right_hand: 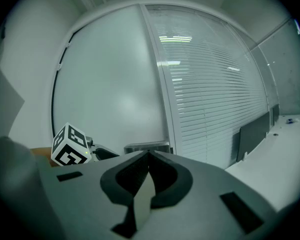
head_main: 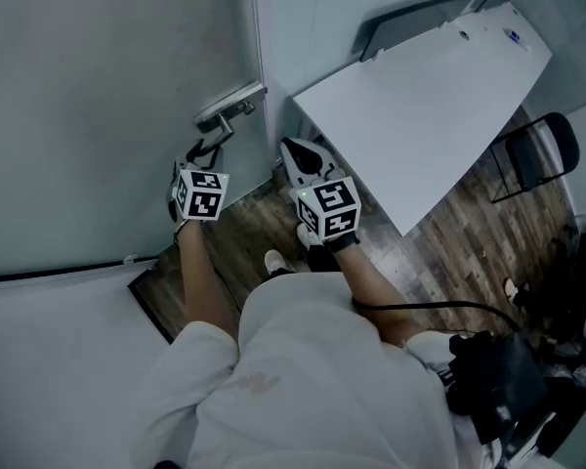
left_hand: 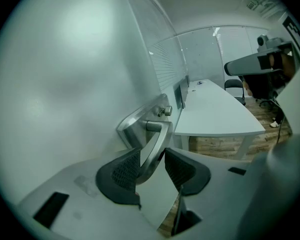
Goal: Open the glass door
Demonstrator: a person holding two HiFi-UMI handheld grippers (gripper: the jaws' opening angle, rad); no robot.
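Note:
The frosted glass door (head_main: 98,96) fills the left of the head view, with its metal lever handle (head_main: 230,106) at the right edge. My left gripper (head_main: 205,156) reaches up to that handle. In the left gripper view the handle (left_hand: 157,136) runs down between the fingers of the open left gripper (left_hand: 151,156). It lies against the left pad (left_hand: 126,168), and a narrow gap shows by the right pad (left_hand: 179,168). My right gripper (head_main: 308,159) hangs beside it, just right of the door. The right gripper (right_hand: 149,156) is shut and holds nothing.
A white table (head_main: 439,96) juts in close on the right, with a black chair (head_main: 539,154) beyond it. A slatted glass wall (right_hand: 215,99) runs right of the door frame. Wood-look floor (head_main: 449,252) lies below, and a black bag (head_main: 498,379) sits at the lower right.

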